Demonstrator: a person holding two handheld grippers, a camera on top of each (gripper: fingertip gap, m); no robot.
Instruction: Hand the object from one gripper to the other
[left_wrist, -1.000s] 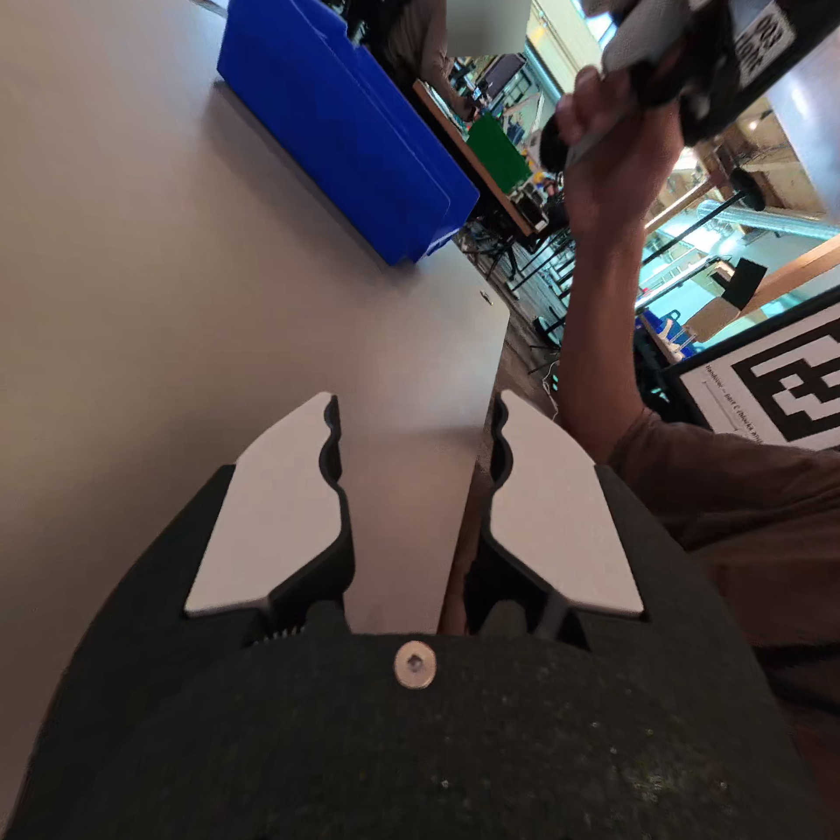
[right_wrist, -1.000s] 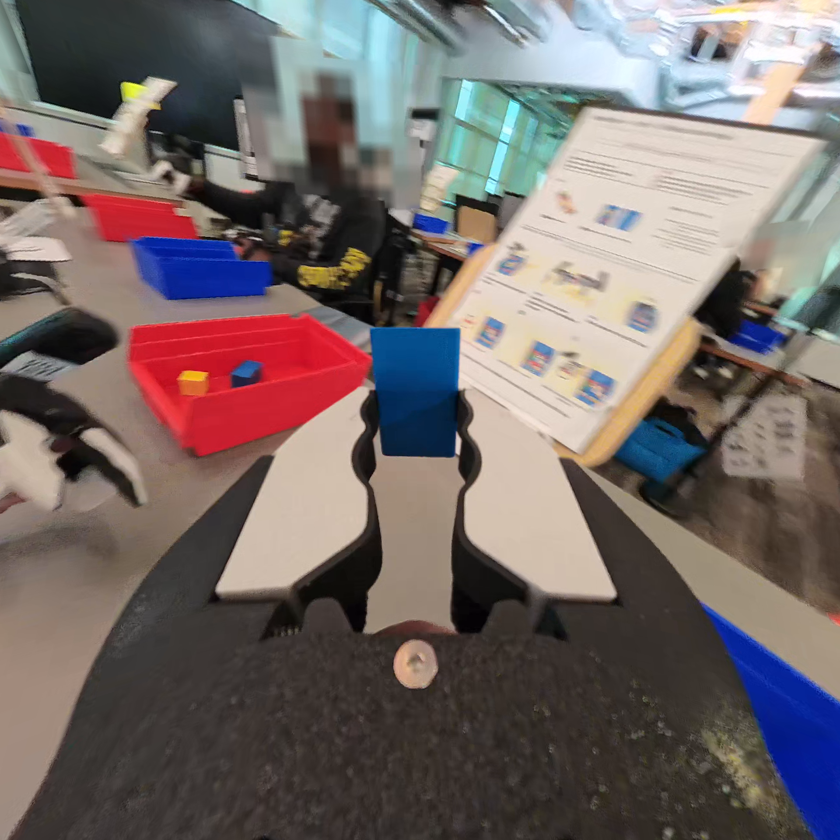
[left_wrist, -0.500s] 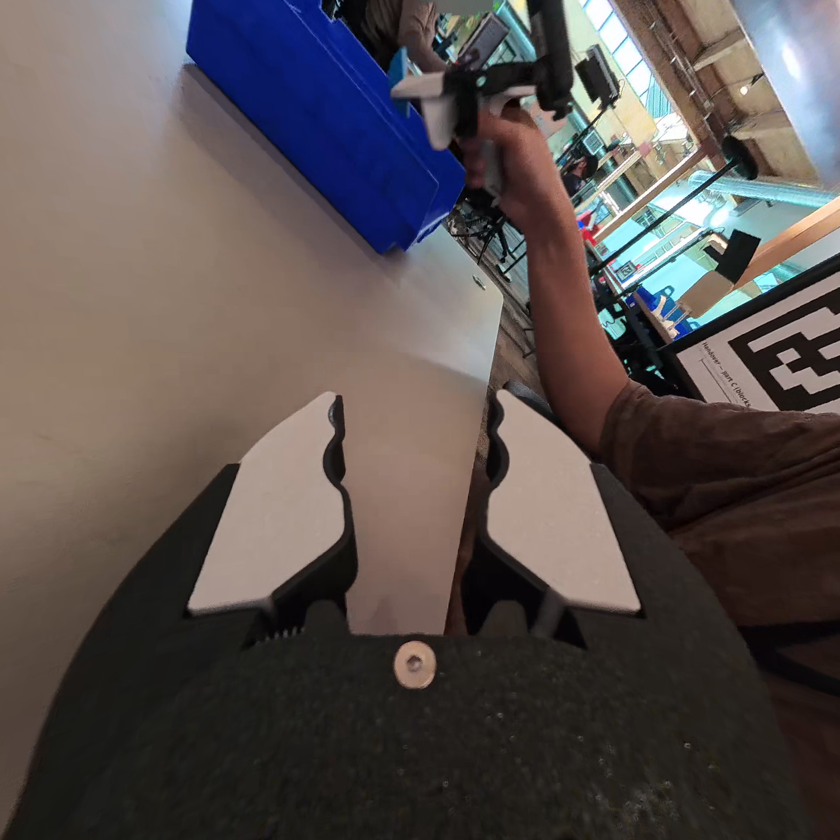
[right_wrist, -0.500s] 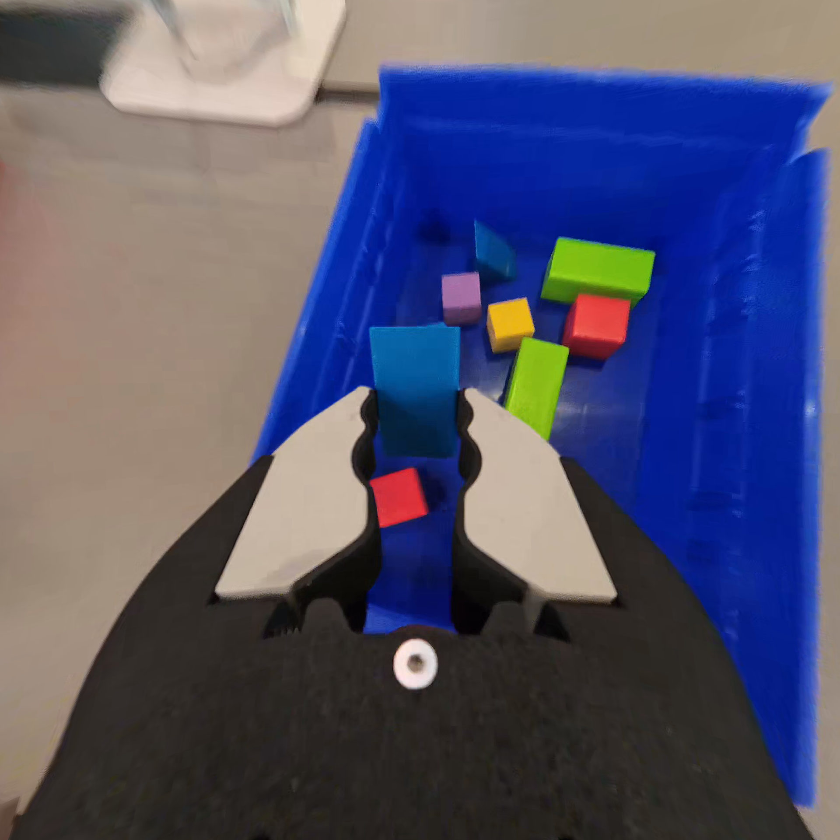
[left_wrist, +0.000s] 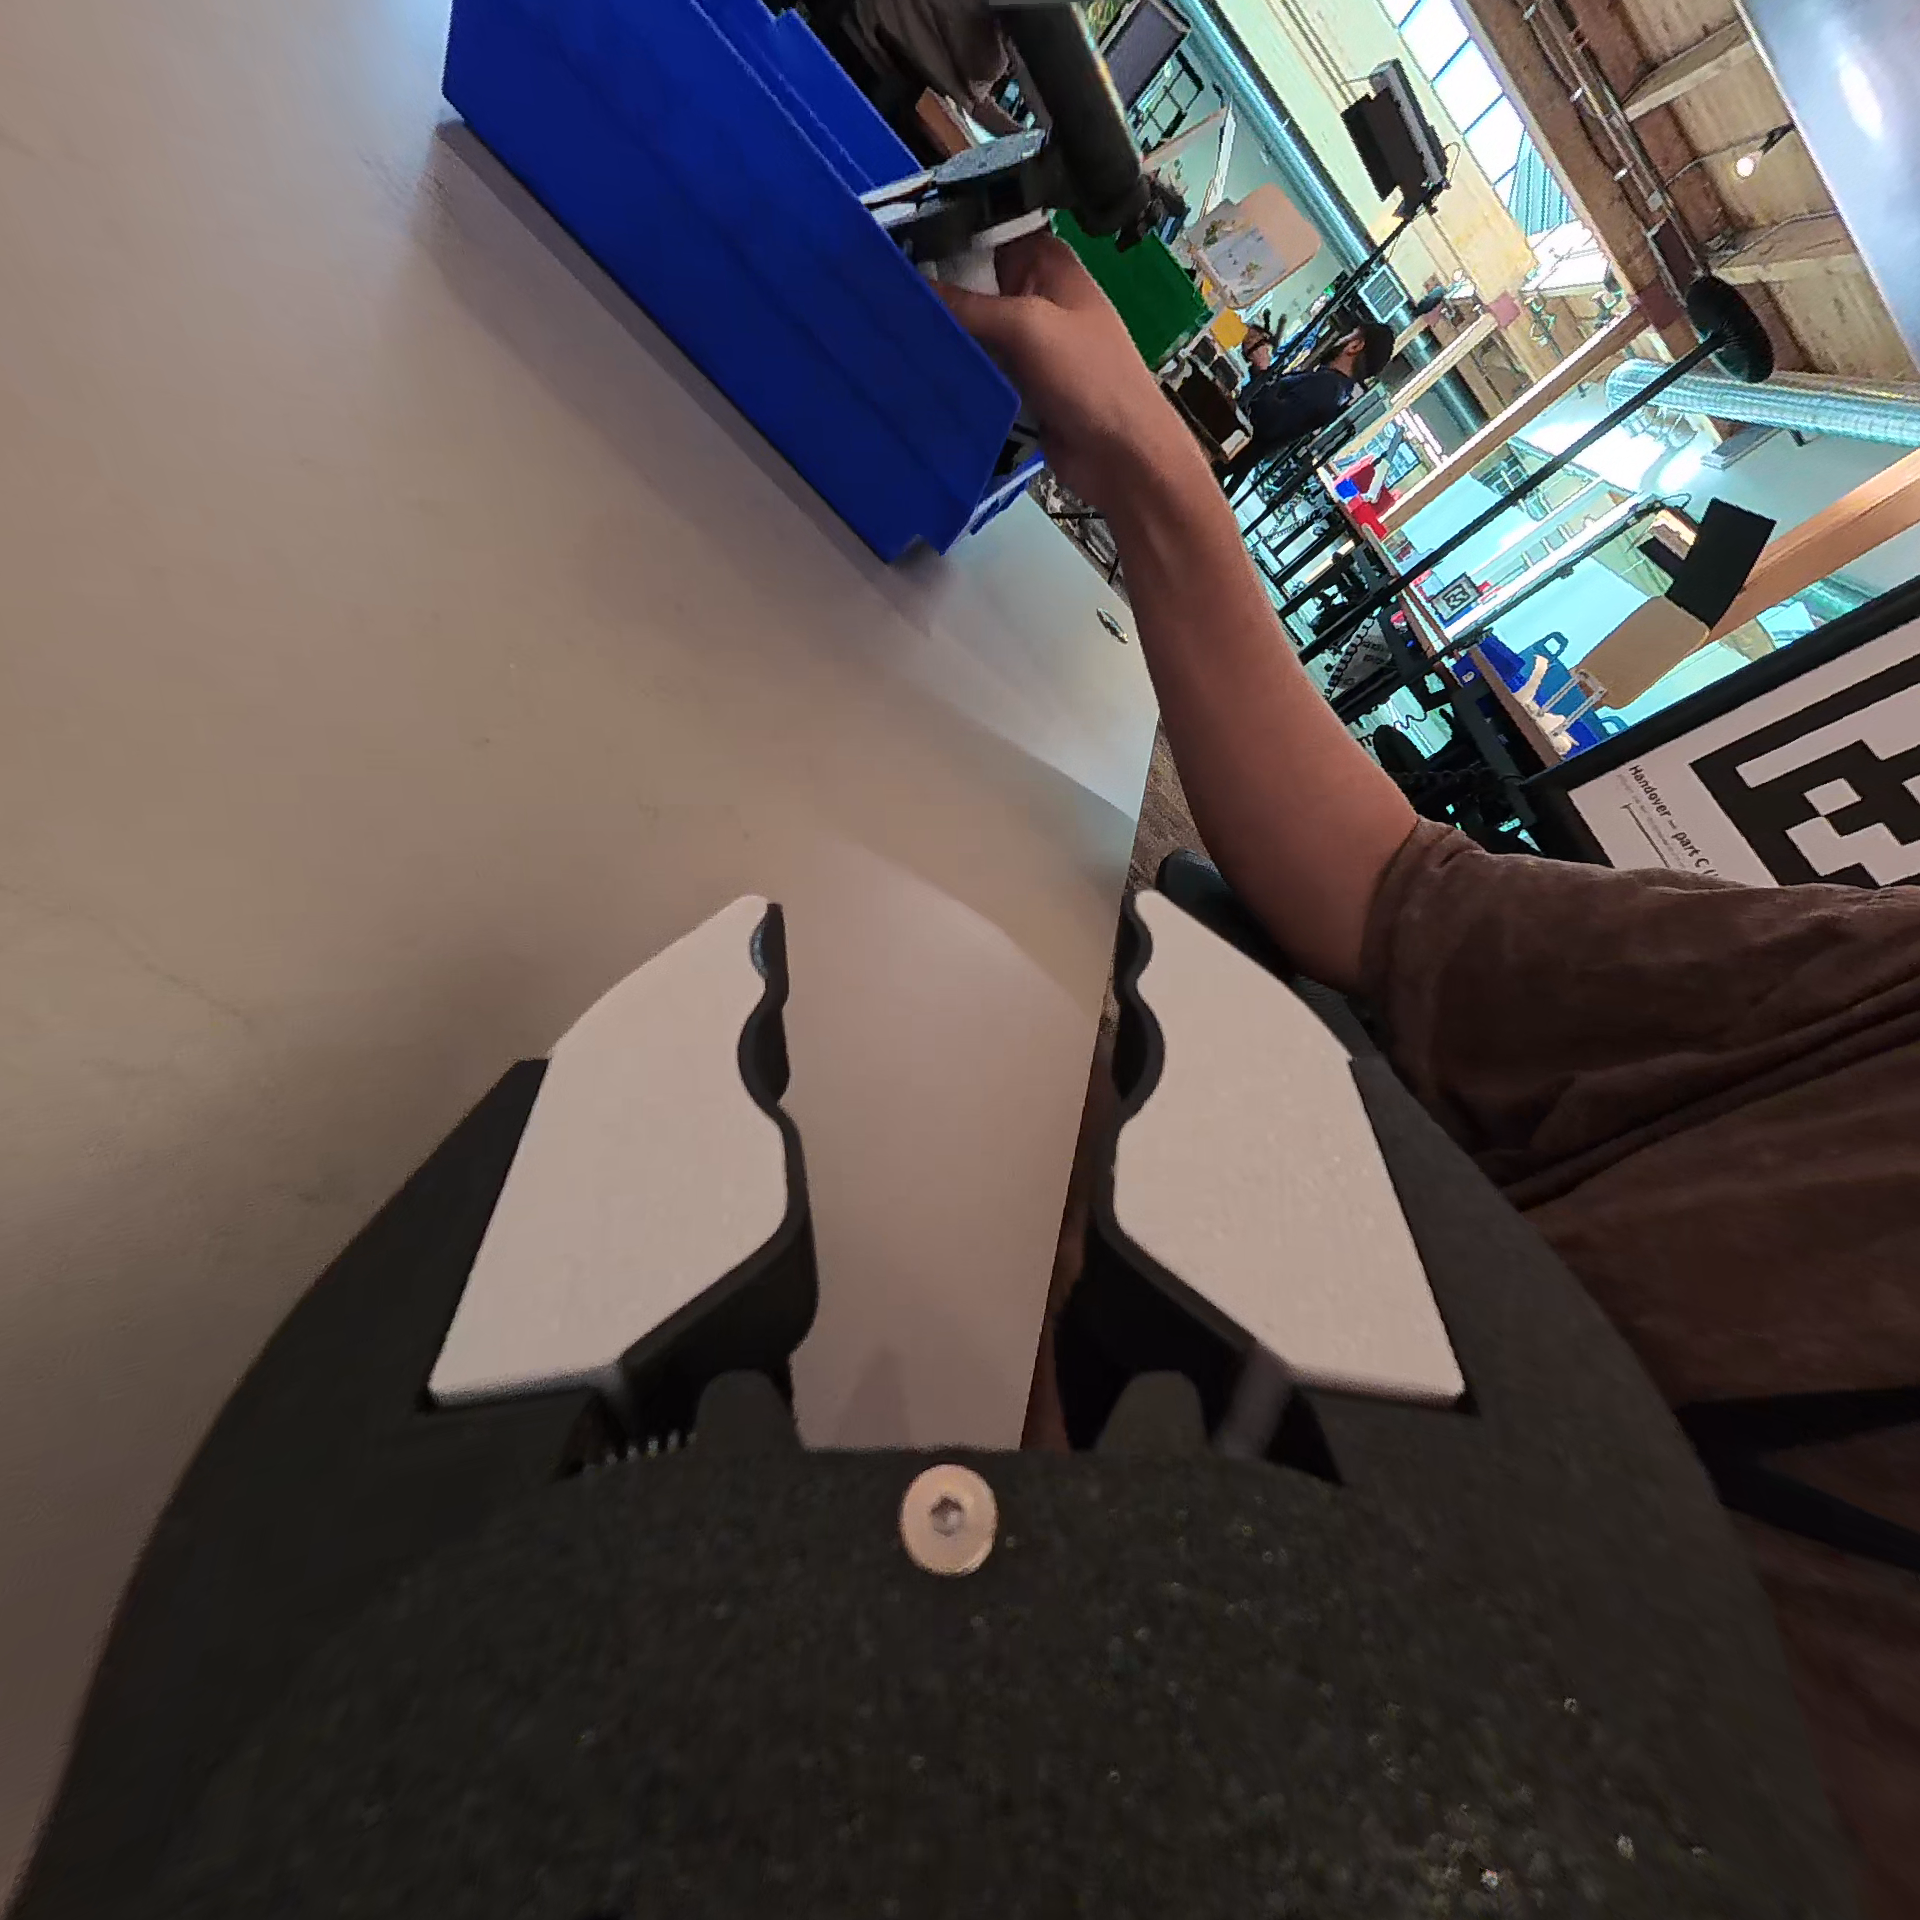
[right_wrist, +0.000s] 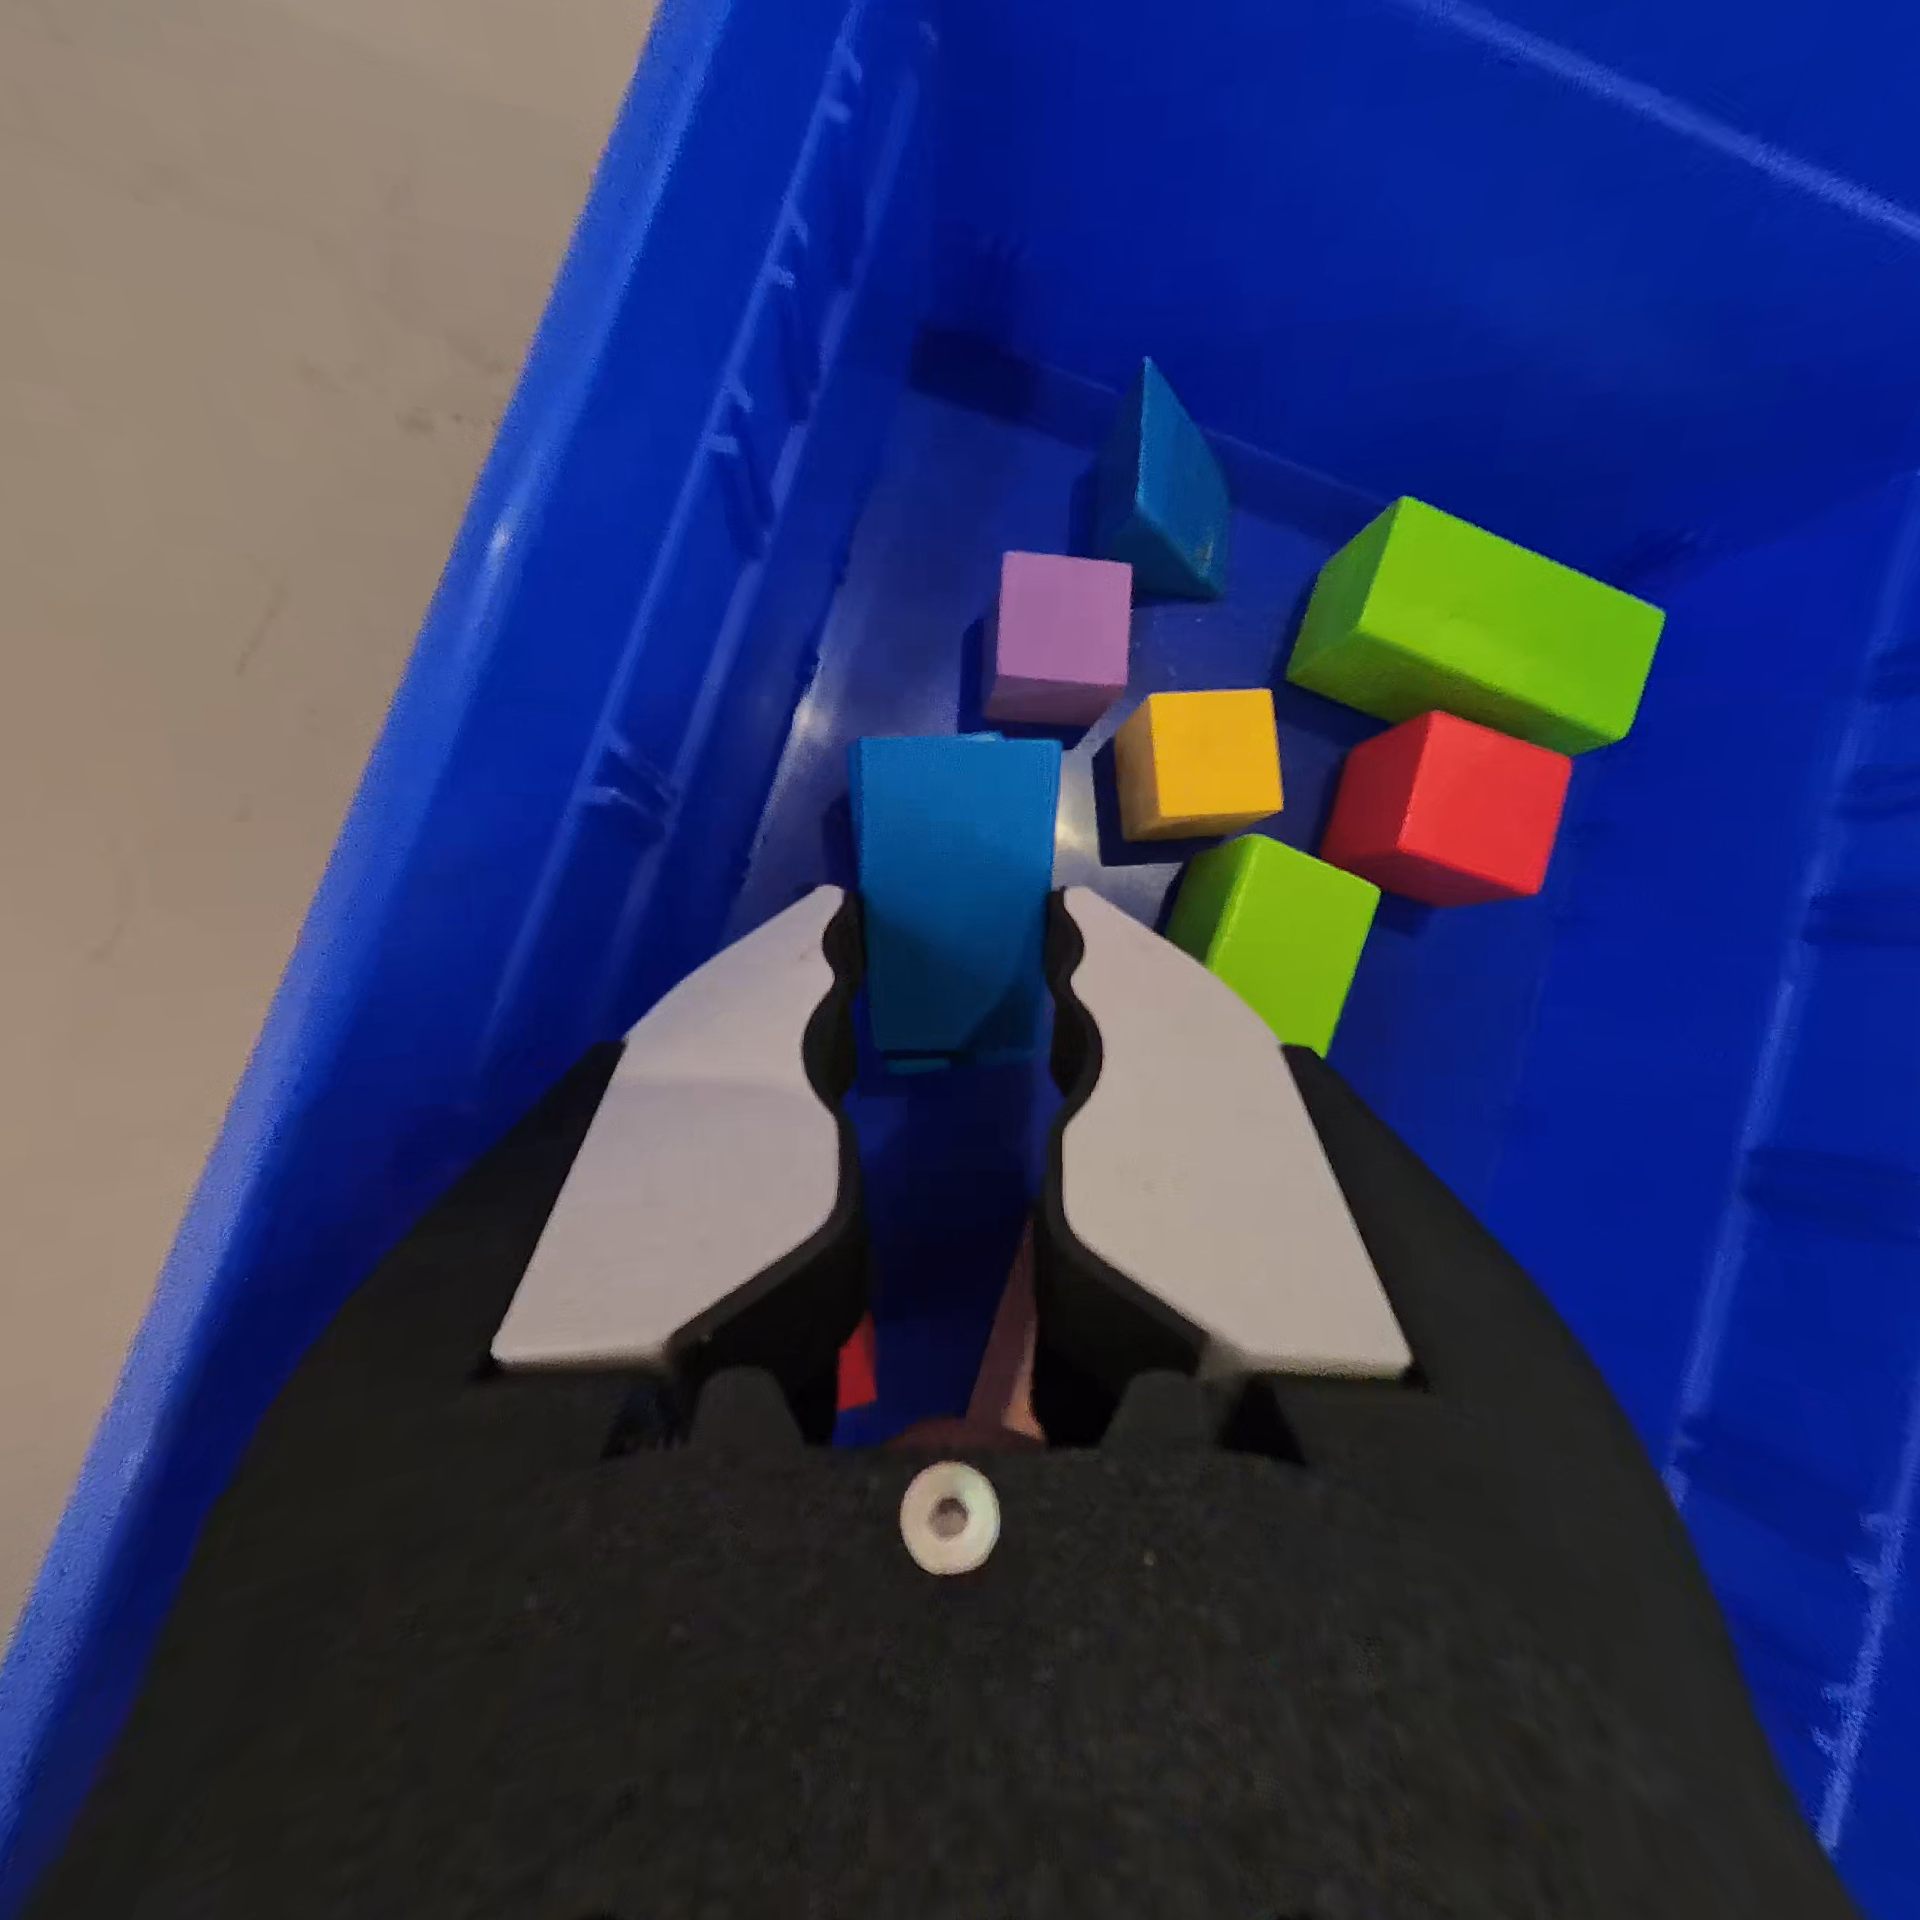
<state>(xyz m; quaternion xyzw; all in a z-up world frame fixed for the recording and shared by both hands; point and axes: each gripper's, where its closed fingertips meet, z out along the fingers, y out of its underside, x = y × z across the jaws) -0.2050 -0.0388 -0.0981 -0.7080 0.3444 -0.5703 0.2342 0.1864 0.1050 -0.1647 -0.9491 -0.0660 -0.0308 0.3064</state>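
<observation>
The right gripper (right_wrist: 951, 925) hangs inside the blue bin (right_wrist: 582, 644), fingers clamped on a blue block (right_wrist: 951, 883) (probably for dropping it), coloured blocks at two o'clock. The left gripper (left_wrist: 951, 935) gapes empty over the bench (left_wrist: 312, 623).

Left hand-held gripper (left_wrist: 951, 997) gapes empty; right hand-held gripper (right_wrist: 951, 935) clamped, angled downward.

- A pale grey table (left_wrist: 364, 623) fills the near side.
- Beyond its edge, rows of workbenches (left_wrist: 1455, 540) recede.
- High windows (left_wrist: 1455, 62) light the hall.
- A silver duct (left_wrist: 1766, 400) runs under a brick wall (left_wrist: 1621, 114).
</observation>
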